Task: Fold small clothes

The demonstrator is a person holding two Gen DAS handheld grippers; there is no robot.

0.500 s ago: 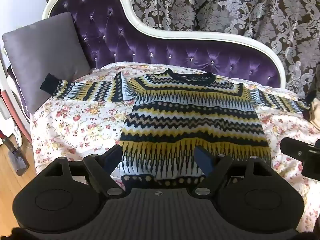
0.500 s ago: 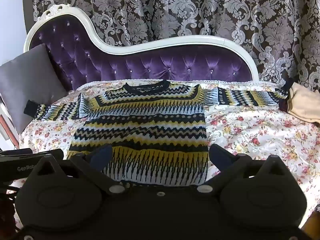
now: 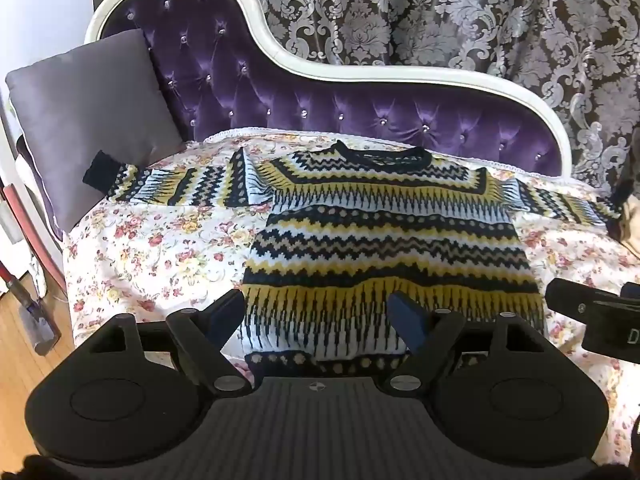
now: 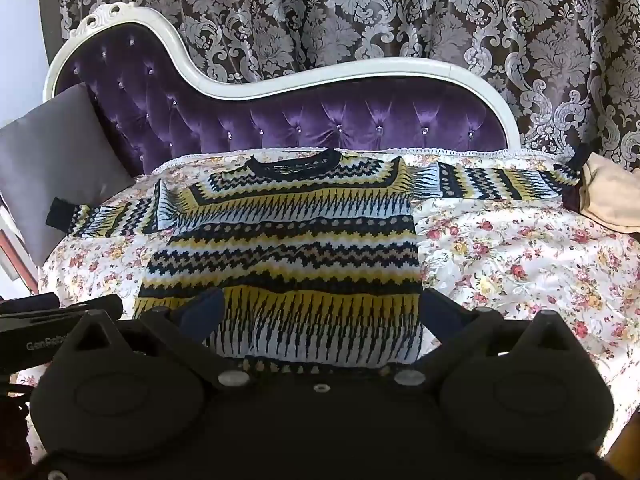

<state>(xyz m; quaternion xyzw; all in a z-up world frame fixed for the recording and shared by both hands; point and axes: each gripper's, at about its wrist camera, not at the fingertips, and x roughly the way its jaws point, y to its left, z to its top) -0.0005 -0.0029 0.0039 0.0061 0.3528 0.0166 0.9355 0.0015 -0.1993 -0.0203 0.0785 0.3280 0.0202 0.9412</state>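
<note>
Chaise longue [image 3: 360, 116]: purple tufted back with a white carved frame, in front of a damask curtain [image 4: 400, 12].
Floral sheet [image 3: 160, 248]: covers the seat; it is wrinkled beside the garment on both sides.
Sweater [image 3: 384, 240]: zigzag knit in navy, yellow and white, lying flat on the sheet, front up, collar toward the backrest, both sleeves spread out to the sides.
Grey cushion [image 3: 92, 116]: leans at the left end; the dark cuff of the left sleeve touches it.
Beige cloth [image 4: 608, 196]: at the right end, just beside the other cuff.
Left gripper [image 3: 320, 314]: jaws apart, holding nothing, hovering over the left part of the hem.
Right gripper [image 4: 320, 308]: jaws fully spread, empty, over the right part of the hem.
Step in hand: it seems the folding is not started; both tools are lining up above the bottom edge.
Next move: probably each tool must go lower and pinch the hem, or go to a sleeve to bring it inward.
In the way: nothing lies on the sweater; the cushion and beige cloth crowd the cuffs.
</note>
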